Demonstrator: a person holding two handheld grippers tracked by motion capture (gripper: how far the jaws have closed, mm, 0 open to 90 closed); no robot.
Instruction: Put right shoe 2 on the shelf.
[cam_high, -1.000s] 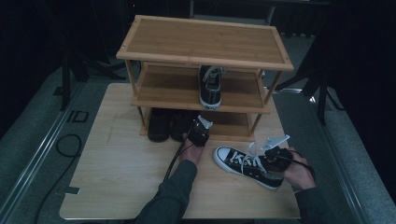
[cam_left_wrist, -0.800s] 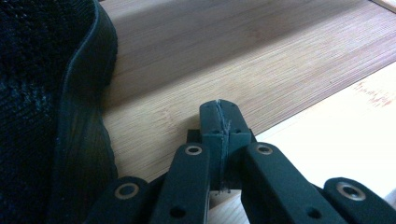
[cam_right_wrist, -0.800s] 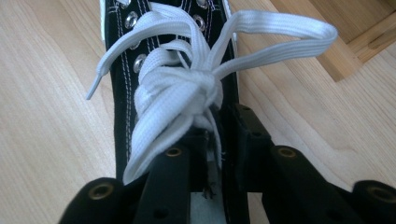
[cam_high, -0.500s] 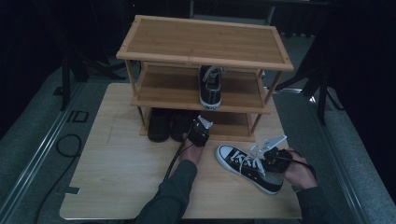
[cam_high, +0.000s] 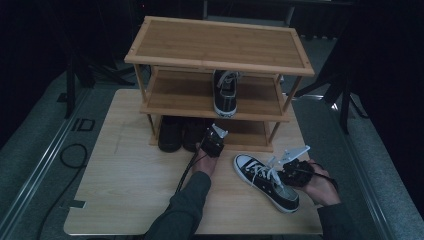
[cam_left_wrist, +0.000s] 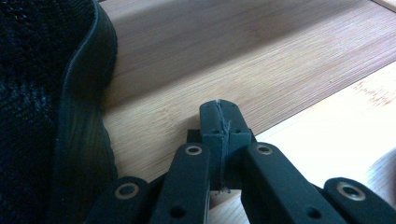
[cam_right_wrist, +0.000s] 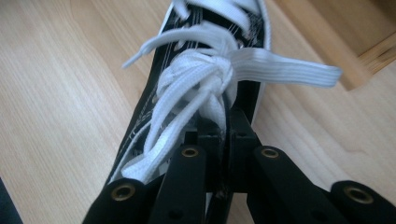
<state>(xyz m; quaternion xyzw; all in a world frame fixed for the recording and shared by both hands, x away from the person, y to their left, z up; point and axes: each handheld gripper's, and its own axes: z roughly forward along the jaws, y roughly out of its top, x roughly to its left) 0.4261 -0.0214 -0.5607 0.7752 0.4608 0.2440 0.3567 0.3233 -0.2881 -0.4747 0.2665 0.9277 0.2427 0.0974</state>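
Table (cam_high: 125, 190): right tongs (cam_high: 285, 176) tips hidden in sneaker (cam_high: 266, 182) laces.

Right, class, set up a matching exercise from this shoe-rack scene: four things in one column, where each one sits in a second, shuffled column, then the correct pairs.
Things
1. black-and-white laced canvas sneaker in the right gripper
2. second black-and-white canvas sneaker
3. pair of plain black shoes
4. shut left gripper

Places
A. middle shelf of the bamboo shoe rack
B. on the wooden tabletop, in front of the rack
C. at the front edge of the bottom shelf, beside the black shoes
D. bottom shelf, left part

Pairs: 1-B, 2-A, 3-D, 4-C
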